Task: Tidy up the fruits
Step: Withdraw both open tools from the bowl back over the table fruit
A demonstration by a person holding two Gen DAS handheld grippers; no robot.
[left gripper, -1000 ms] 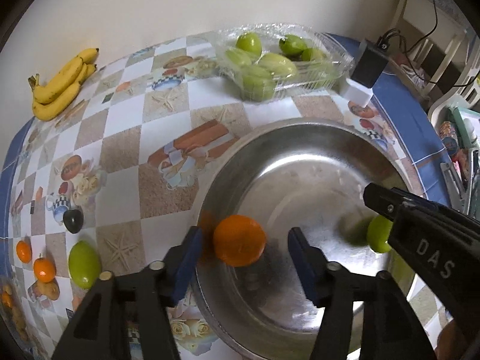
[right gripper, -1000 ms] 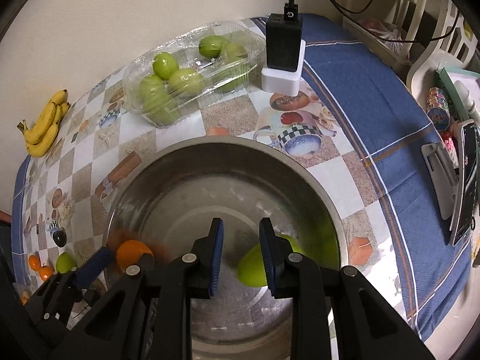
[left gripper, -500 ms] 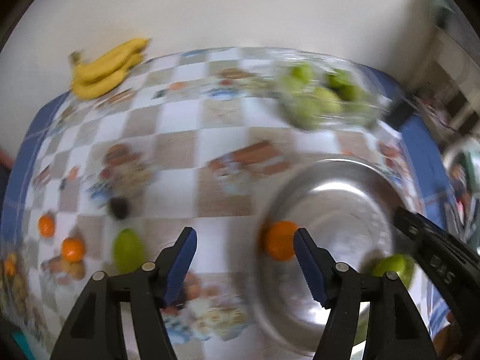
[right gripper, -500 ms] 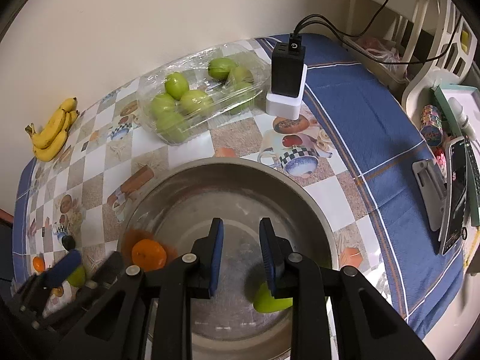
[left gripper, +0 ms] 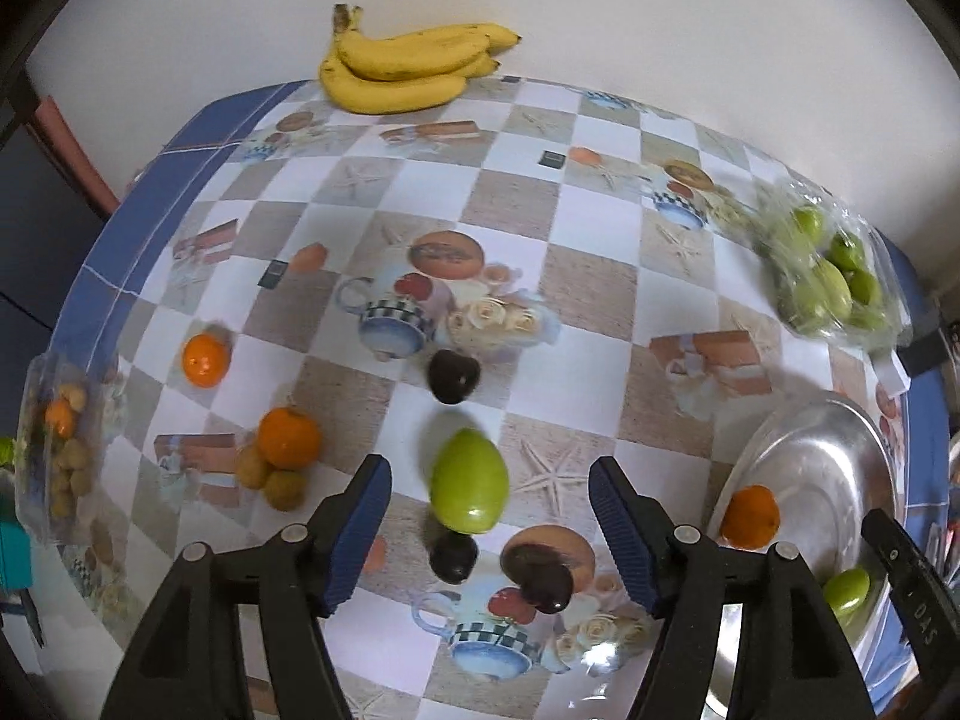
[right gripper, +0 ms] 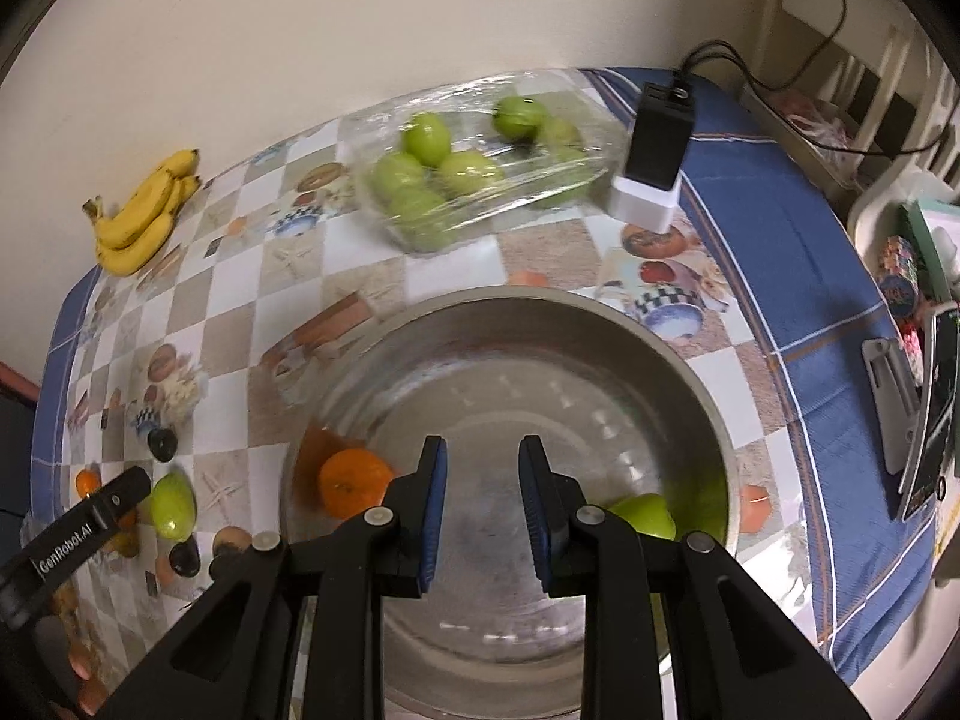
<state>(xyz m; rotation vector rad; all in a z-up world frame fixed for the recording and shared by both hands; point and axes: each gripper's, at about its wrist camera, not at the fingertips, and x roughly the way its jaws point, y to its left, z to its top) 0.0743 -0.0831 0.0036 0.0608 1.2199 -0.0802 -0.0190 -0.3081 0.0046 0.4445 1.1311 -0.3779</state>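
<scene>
Item 1. Left gripper (left gripper: 489, 531), black frame, blue ribbed pads. Jaws wide apart and opening, nothing pressed between them. Poised above the smooth oval green fruit (left gripper: 470, 480) lying on the table, which shows in the gap between the pads, untouched. Judged reason: lined up to take this fruit as the next pick.

Item 2. Right gripper (right gripper: 483, 516), same make. Jaws at their narrowest, a small gap showing, empty. Hangs over the round stainless-steel bowl (right gripper: 690, 372). Judged reason: it has nothing to carry and is clear of the left gripper's work.

Item 3. Bowl contents, right wrist view: 1 round orange citrus fruit (right gripper: 353, 482) at 9 o'clock on the bowl floor, 1 green fruit (right gripper: 645, 515) at 4 o'clock, against the wall. Judged reason: the bowl is the collecting place.

Item 4. Loose fruit on the checked, picture-printed tablecloth (left gripper: 600, 282), left wrist view, taken from the green oval fruit: dark heart-shaped fruit (left gripper: 454, 375) at 12 o'clock; 2 dark fruits at 6 and 5 o'clock; orange fruit (left gripper: 288, 437) at 9 o'clock with small brown fruits beside it; smaller orange (left gripper: 206, 359) at 10 o'clock.

Item 5. Bunch of yellow bananas (left gripper: 408, 69), far table edge by the wall.

Item 6. Clear plastic tray of green fruits (right gripper: 480, 162), wrapped, beyond the bowl at 12 o'clock.
</scene>
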